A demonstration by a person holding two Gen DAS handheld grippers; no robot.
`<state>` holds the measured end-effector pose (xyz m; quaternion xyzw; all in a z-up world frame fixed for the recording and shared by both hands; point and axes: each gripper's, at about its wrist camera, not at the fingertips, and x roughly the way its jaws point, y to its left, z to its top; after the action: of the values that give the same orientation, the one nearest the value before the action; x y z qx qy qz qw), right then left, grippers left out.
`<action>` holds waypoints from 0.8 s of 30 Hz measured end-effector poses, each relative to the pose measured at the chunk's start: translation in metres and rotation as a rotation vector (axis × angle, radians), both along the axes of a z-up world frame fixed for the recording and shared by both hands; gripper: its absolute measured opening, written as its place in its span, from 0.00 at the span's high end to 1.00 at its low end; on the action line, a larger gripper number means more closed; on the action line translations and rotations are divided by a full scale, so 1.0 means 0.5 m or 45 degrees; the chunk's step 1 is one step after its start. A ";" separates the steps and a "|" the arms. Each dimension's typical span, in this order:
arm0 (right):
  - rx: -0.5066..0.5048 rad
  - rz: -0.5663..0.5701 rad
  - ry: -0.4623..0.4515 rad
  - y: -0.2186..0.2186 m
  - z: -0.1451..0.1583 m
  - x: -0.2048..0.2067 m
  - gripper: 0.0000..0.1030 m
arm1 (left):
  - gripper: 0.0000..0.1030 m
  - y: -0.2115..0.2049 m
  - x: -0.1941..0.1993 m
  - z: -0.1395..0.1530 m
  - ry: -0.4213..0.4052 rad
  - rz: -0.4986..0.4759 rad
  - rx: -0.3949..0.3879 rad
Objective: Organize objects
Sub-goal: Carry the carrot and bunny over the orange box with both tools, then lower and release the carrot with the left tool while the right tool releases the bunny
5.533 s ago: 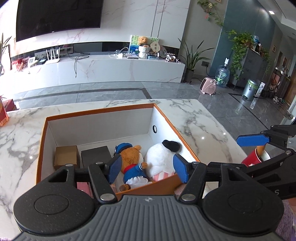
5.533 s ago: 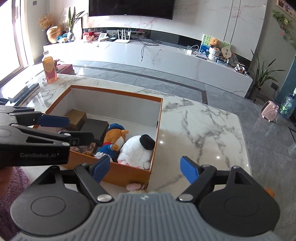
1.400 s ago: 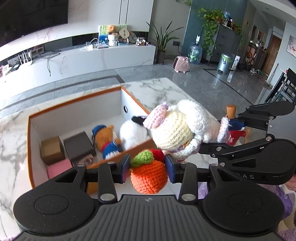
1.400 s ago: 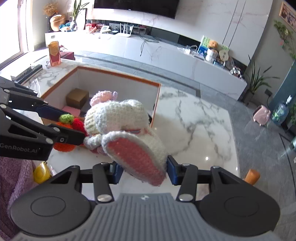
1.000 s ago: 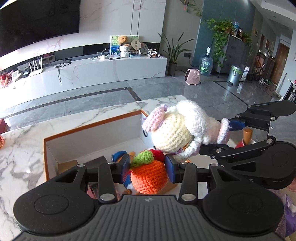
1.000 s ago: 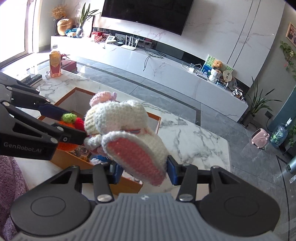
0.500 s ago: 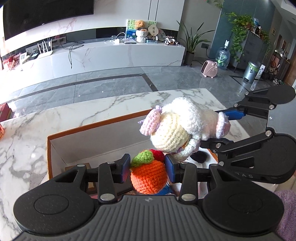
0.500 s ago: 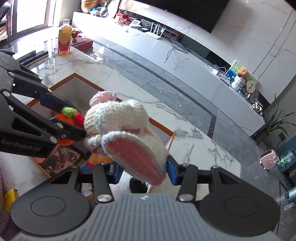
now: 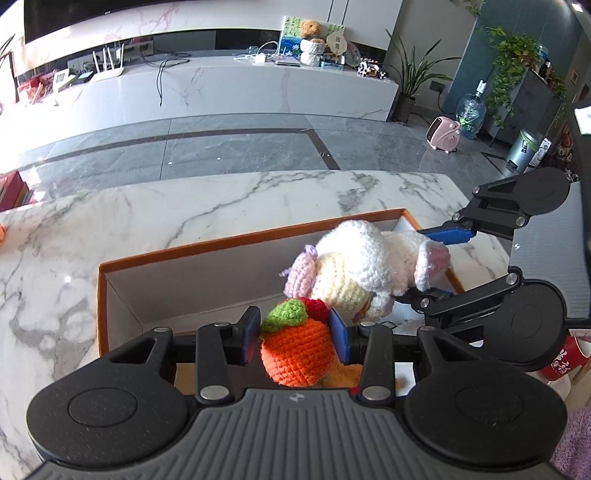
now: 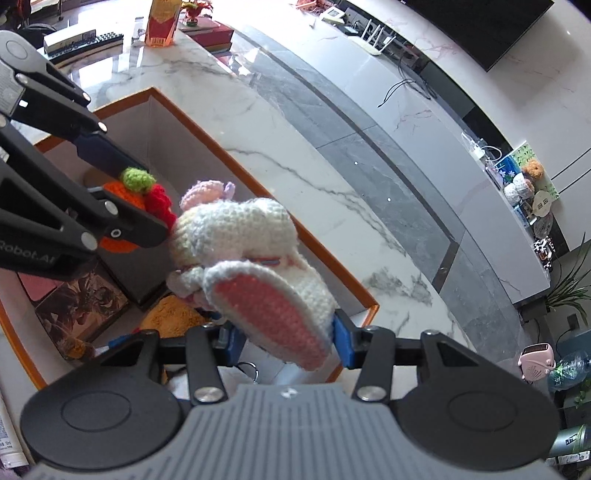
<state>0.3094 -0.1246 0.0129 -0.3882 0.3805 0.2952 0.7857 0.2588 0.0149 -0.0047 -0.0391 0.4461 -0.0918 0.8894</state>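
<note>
My left gripper (image 9: 294, 338) is shut on a crocheted orange fruit (image 9: 295, 350) with a green and red top, held above the orange-rimmed box (image 9: 229, 240). My right gripper (image 10: 284, 341) is shut on a white crocheted plush (image 10: 255, 254) with a pink sole and a pink ear. In the left wrist view that plush (image 9: 365, 266) hangs over the box's right end, just beyond the fruit. From the right wrist the fruit (image 10: 136, 192) shows left of the plush, almost touching it. The box (image 10: 258, 184) lies under both toys.
Inside the box lie a brown plush (image 10: 173, 317), a dark picture box (image 10: 81, 306) and a pink box (image 10: 35, 286). The box sits on a marble table (image 9: 184, 206). A red cup (image 9: 565, 360) stands at the right. An orange bottle (image 10: 162, 22) stands at the table's far end.
Both grippers have moved forward and down over the box with their toys still gripped. The right gripper has rolled, so the box now appears tilted beneath it.
</note>
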 end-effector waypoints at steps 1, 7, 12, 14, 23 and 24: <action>-0.011 -0.012 0.017 0.005 -0.008 0.008 0.51 | 0.54 0.003 0.001 -0.004 0.007 0.006 -0.004; -0.056 -0.130 0.069 0.013 -0.047 0.044 0.49 | 0.54 0.011 0.020 -0.020 0.047 0.019 -0.033; -0.036 -0.223 0.116 0.009 -0.057 0.064 0.45 | 0.54 0.006 0.027 -0.029 0.059 0.007 -0.043; -0.037 -0.227 0.130 0.009 -0.061 0.064 0.45 | 0.54 0.002 0.028 -0.030 0.060 -0.001 -0.047; 0.032 -0.207 0.112 0.002 -0.029 0.058 0.57 | 0.54 0.001 0.036 -0.040 0.077 0.009 -0.065; 0.044 -0.202 0.127 0.005 -0.032 0.060 0.65 | 0.54 0.000 0.037 -0.042 0.080 0.009 -0.068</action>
<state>0.3395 -0.1223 -0.0029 -0.3282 0.4435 0.2574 0.7933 0.2773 0.0149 -0.0257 -0.0671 0.4709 -0.0992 0.8740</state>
